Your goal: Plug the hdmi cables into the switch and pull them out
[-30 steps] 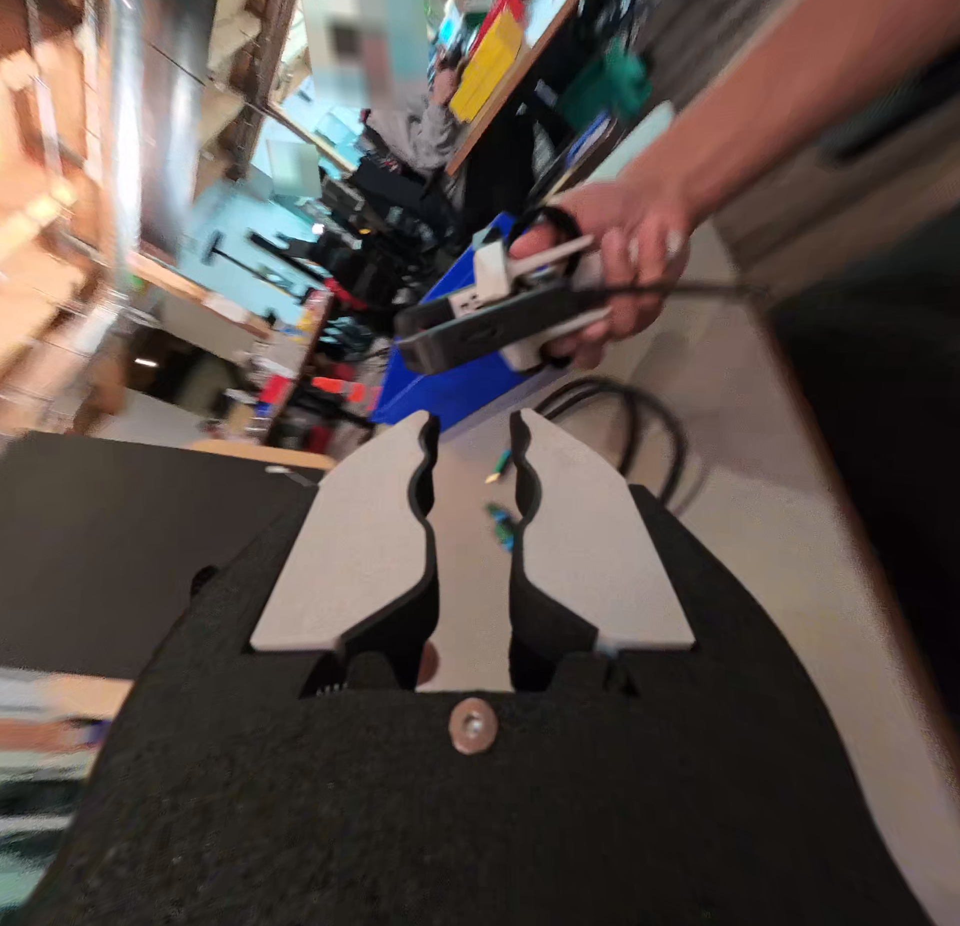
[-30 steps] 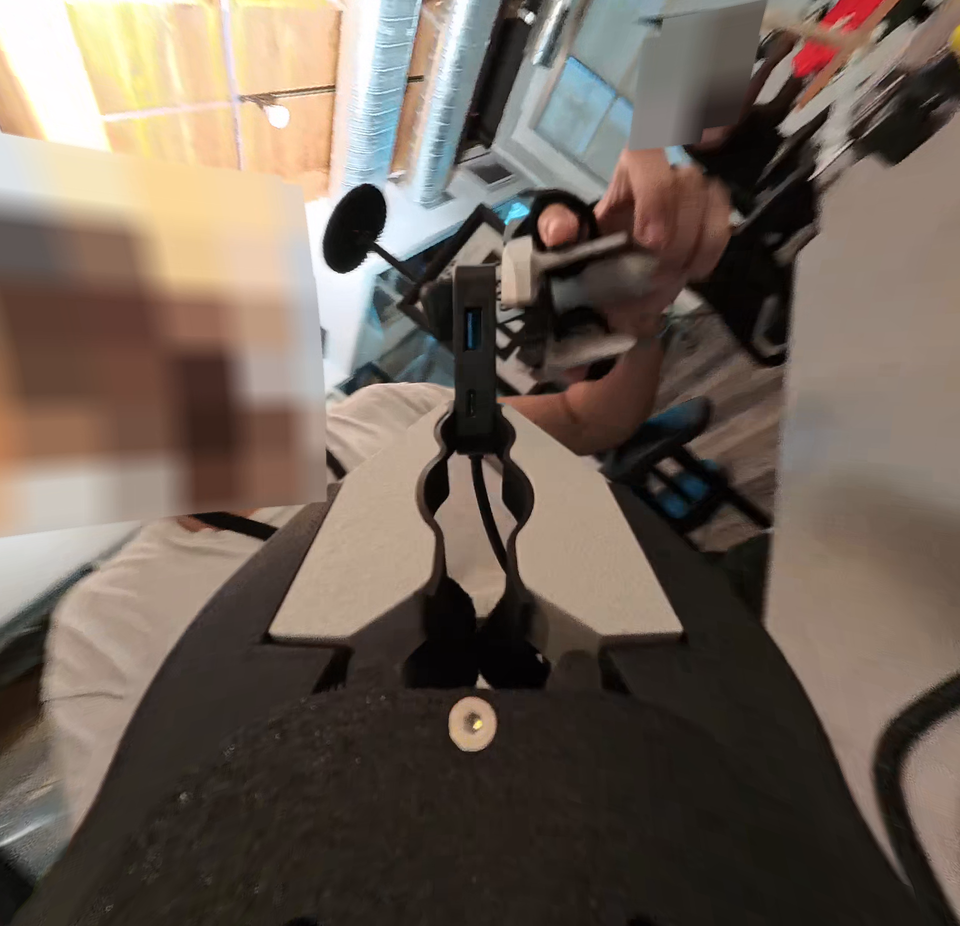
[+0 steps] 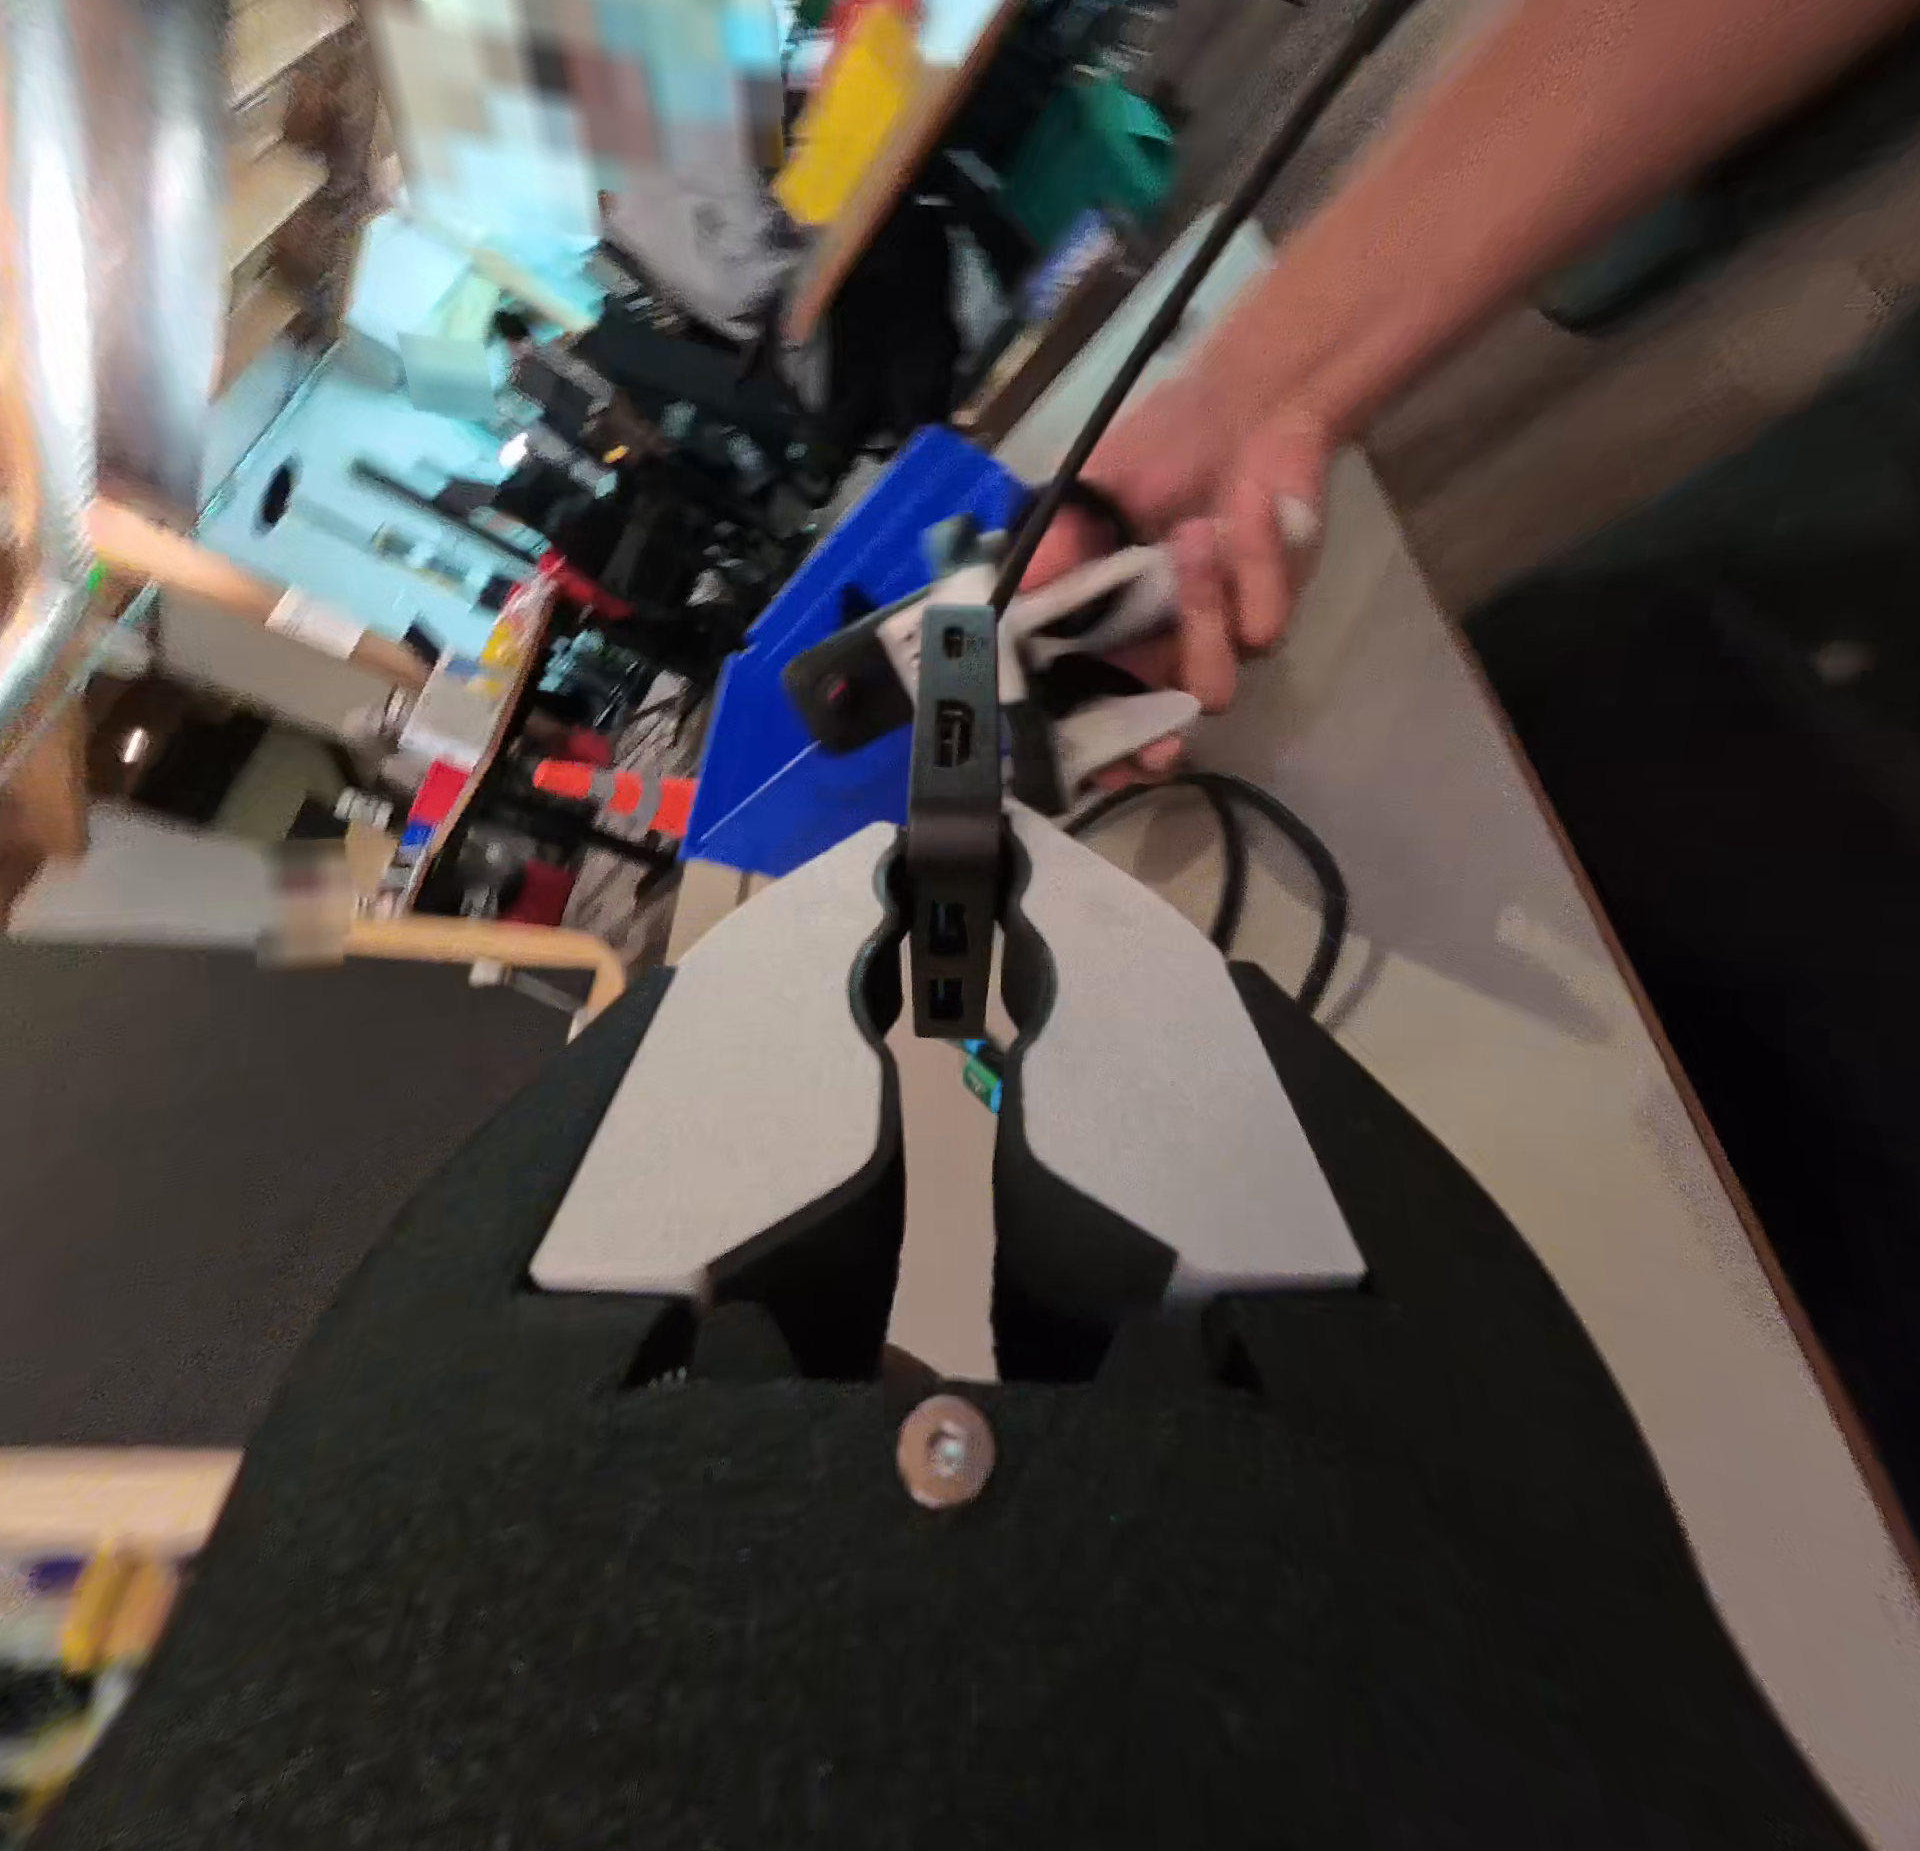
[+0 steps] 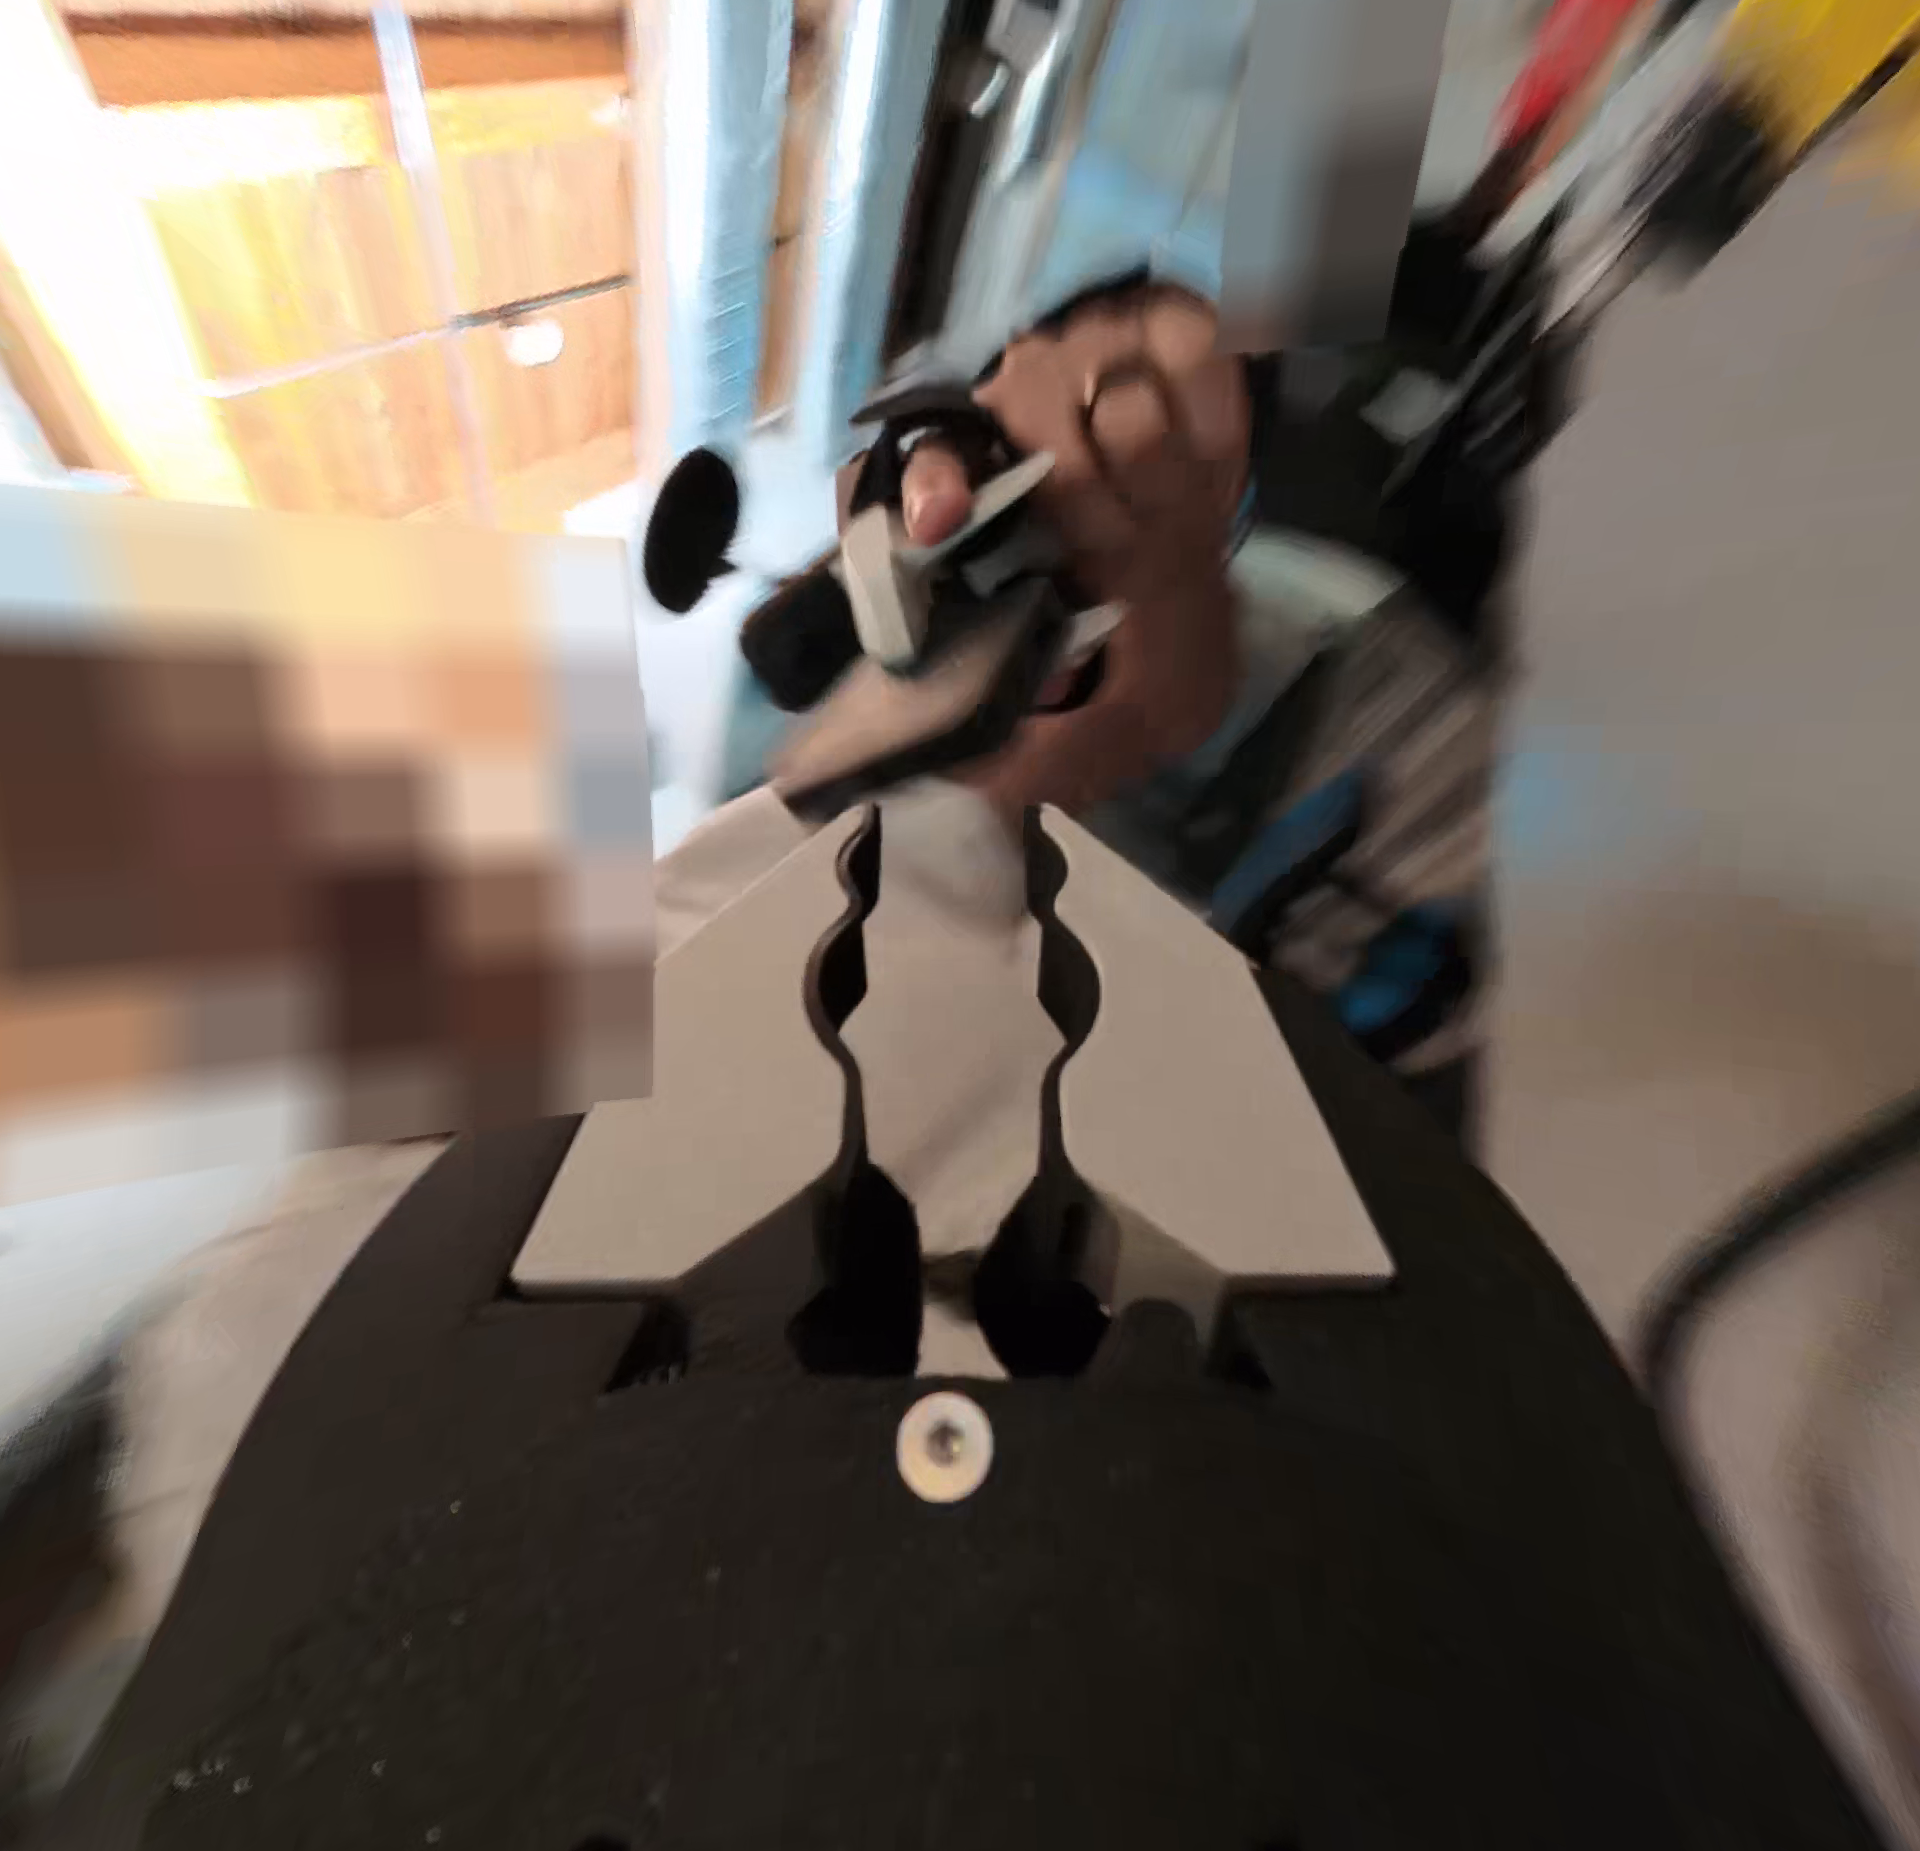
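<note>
1. The biggest change: a second ago the right gripper (image 4: 951, 835) held the black switch (image 3: 951, 762) while the left gripper (image 3: 948, 866) was empty with its fingers apart. Now the switch sits in the left one, so a hand-over between the two has just taken place.

2. My guess is that this frees the right gripper to fetch an HDMI plug, with the left acting as the steady holder. No plugging in has begun.

3. The left gripper is clamped on the switch near its fingertips. The switch stands upright between them, its port side facing the camera, its own lead (image 3: 1195, 274) running up and away to the right.

4. The right gripper is spread wide with nothing between its fingers. In the left wrist view it sits just behind the switch, in the person's hand (image 3: 1216, 554); whether it touches the switch I cannot tell.

5. A black cable (image 3: 1278, 866) lies looped on the grey table (image 3: 1455, 918), near the blue bin (image 3: 831, 679).

6. Smallest: a green-tipped bit (image 3: 977, 1074) lies on the table below the switch.
</note>
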### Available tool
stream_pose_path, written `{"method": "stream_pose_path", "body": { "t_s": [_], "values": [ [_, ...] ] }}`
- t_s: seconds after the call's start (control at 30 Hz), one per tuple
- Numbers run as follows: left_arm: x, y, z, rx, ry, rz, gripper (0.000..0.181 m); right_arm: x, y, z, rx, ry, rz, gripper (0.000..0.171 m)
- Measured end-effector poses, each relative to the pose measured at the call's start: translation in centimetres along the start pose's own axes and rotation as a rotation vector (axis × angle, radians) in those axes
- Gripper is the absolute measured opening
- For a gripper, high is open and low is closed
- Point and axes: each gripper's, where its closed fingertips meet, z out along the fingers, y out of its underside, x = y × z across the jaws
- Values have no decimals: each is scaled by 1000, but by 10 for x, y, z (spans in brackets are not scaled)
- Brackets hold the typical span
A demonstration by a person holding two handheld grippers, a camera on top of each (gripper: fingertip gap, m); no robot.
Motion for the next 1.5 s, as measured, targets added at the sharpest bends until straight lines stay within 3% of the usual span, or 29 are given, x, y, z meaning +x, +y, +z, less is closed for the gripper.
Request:
{"method": "stream_pose_path", "body": {
  "t_s": [0.03, 0.13, 0.23, 0.27, 0.37, 0.47, 0.6, 0.67, 0.87, 1.07, 1.17, 1.3, 1.37, 1.43, 1.5],
  "values": [
    [-14, 6, -6, 5, -74, -92, 13, 5, -6, -4, 31, 71, -74, 27],
    [-41, 27, -24, 29, -279, -286, 13, 15, -24, -12, 158, 236, -282, 27],
    [-43, 55, -25, -77, -450, -383, 14, 29, -20, -1, 171, 364, -434, 40],
    [-37, 59, -19, -107, -463, -392, 14, 35, -17, 6, 164, 395, -484, 54],
    [-15, 58, -2, -198, -493, -278, 14, 31, -25, 25, 299, 362, -575, 85],
    [5, 48, 12, -190, -493, -235, 14, 29, -34, 24, 409, 268, -449, 89],
    [21, 34, 27, -147, -456, -207, 13, 30, -27, 27, 383, 199, -363, 84],
    [20, 31, 28, -134, -466, -228, 14, 23, -24, 28, 354, 169, -354, 71],
    [23, 17, 31, -32, -423, -275, 15, 24, -15, 33, 306, 64, -177, 70],
    [23, 21, 28, -102, -402, -241, 14, 25, -13, 41, 269, 34, -176, 71],
    [24, 29, 25, -134, -432, -200, 14, 34, -13, 37, 234, 160, -302, 71],
    [-3, 54, 0, -170, -568, -268, 14, 44, -28, -4, 189, 522, -599, 69],
    [-13, 75, -12, -210, -625, -322, 14, 41, -47, -40, 218, 740, -762, 63],
    [-17, 94, -18, -264, -654, -350, 13, 51, -66, -93, 203, 1086, -879, 55],
    [-16, 107, -19, -314, -658, -363, 13, 64, -69, -155, 170, 1438, -854, 43]
  ]
}}
